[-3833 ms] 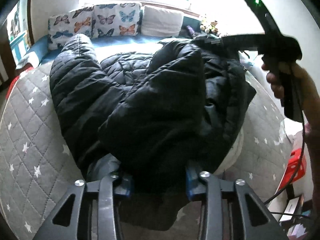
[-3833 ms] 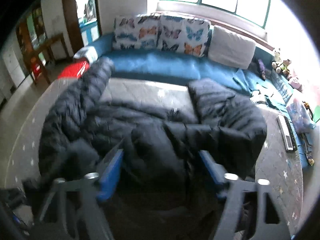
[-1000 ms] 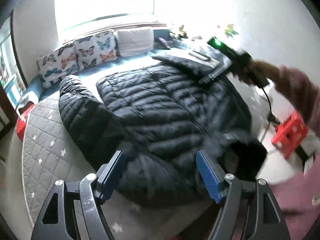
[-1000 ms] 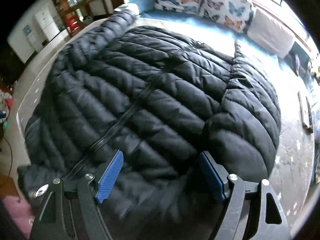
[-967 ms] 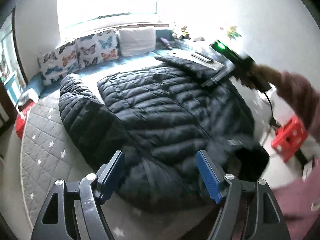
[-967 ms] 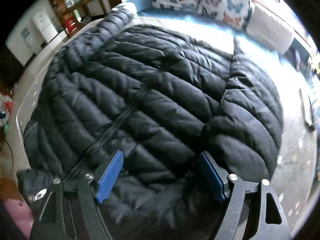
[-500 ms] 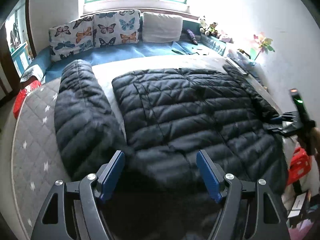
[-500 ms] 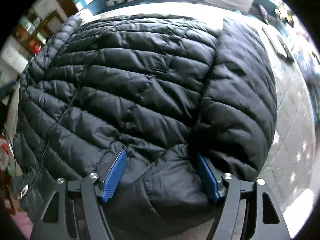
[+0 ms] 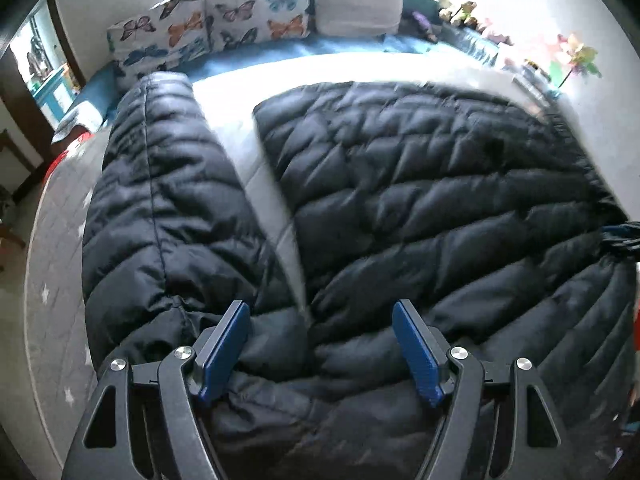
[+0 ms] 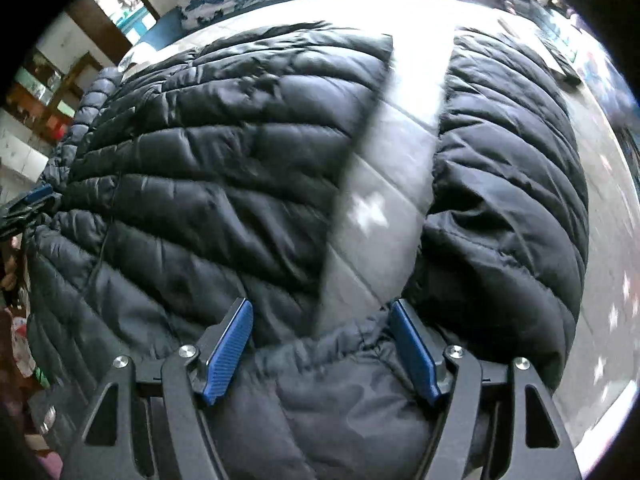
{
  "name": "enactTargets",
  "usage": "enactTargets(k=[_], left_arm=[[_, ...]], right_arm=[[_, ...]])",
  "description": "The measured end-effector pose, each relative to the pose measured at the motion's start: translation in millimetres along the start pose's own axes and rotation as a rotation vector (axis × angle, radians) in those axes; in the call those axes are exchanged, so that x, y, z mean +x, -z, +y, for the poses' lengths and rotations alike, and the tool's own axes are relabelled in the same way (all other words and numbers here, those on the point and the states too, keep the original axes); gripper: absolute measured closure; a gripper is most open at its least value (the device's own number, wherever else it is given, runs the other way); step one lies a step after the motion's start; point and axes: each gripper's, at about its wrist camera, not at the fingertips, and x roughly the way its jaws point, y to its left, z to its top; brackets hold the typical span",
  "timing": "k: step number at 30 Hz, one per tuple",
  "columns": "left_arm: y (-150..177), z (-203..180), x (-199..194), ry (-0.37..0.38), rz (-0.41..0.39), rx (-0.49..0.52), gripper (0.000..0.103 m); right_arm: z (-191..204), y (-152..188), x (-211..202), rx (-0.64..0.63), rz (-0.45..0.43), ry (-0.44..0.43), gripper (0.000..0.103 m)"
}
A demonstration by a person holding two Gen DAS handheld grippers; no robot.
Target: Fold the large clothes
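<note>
A large black quilted puffer jacket lies spread flat on the grey star-patterned bed cover, one sleeve stretched away on the left. My left gripper is open, its blue pads on either side of the jacket's shoulder by that sleeve. In the right wrist view the jacket body fills the left and the other sleeve lies on the right. My right gripper is open over the shoulder at that sleeve's root. The right gripper's tip shows at the left wrist view's right edge.
Butterfly-print cushions and a white pillow line a blue bench under the window at the far side. Small items and toys sit along the far right. A remote-like bar lies beyond the right sleeve.
The jacket went from a raised heap to lying spread flat. Both grippers have come down close over the jacket's near shoulders, one at each sleeve root. Both stay open.
</note>
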Motion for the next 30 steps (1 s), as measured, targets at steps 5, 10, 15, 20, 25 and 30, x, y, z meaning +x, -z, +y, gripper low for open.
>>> enactTargets(k=[5,10,15,20,25,30], left_arm=[[12.9,31.5,10.9,0.104,0.041,-0.146,0.024],[-17.5,31.4,-10.7,0.23,-0.034,-0.199,0.024],[-46.6,17.5,20.7,0.152,0.062,-0.194,0.024],[-49.1,19.1,53.6,0.146,0.113,-0.194,0.025],[-53.2,6.2,61.7,0.178,0.076,-0.155,0.057],[-52.5,10.3,36.2,0.168,-0.033,-0.196,0.084]], right_arm=[[-1.7,10.2,-11.7,0.004,0.016,-0.003,0.025],[4.6,-17.4,-23.7,-0.005,-0.045,-0.096,0.025],[7.2,-40.3,-11.5,-0.012,-0.032,-0.109,0.025],[6.2,-52.7,9.2,0.008,-0.026,-0.136,0.025],[18.6,-60.8,12.4,-0.036,-0.044,-0.111,0.04],[32.5,-73.8,-1.1,-0.049,-0.099,-0.058,0.081]])
